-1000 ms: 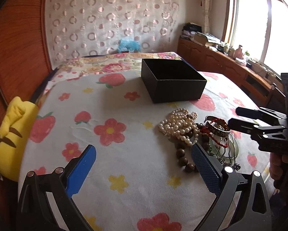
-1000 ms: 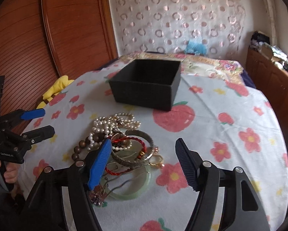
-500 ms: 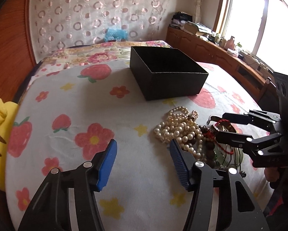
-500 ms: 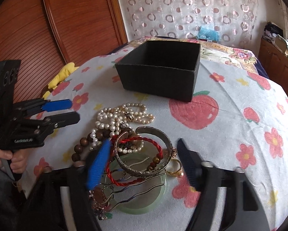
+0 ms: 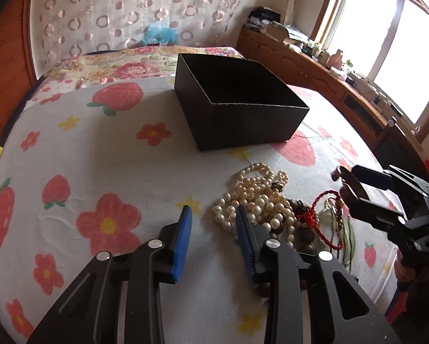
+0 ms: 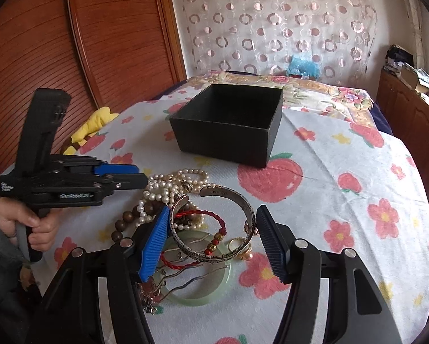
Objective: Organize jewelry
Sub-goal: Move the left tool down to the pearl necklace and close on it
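Observation:
A pile of jewelry lies on the flowered cloth: a white pearl necklace (image 5: 260, 197) (image 6: 174, 183), brown wooden beads (image 6: 125, 220), a red cord bracelet (image 6: 211, 218), a silver cuff bangle (image 6: 243, 206) and a green jade bangle (image 6: 203, 295). An open, empty black box (image 5: 237, 114) (image 6: 231, 126) stands behind the pile. My left gripper (image 5: 213, 226) (image 6: 138, 173) is narrowly open at the left edge of the pearls, holding nothing. My right gripper (image 6: 211, 235) (image 5: 344, 186) is open around the silver cuff, the pads close beside it.
A yellow plush toy (image 6: 91, 126) lies at the bed's left edge by the wooden headboard (image 6: 71, 57). A wooden cabinet (image 5: 329, 80) with clutter runs under the window on the right. A blue plush (image 5: 160, 34) sits by the patterned curtain.
My left gripper has narrowed a lot and moved right and forward to the pearls. My right gripper has moved forward over the pile and now straddles the silver cuff.

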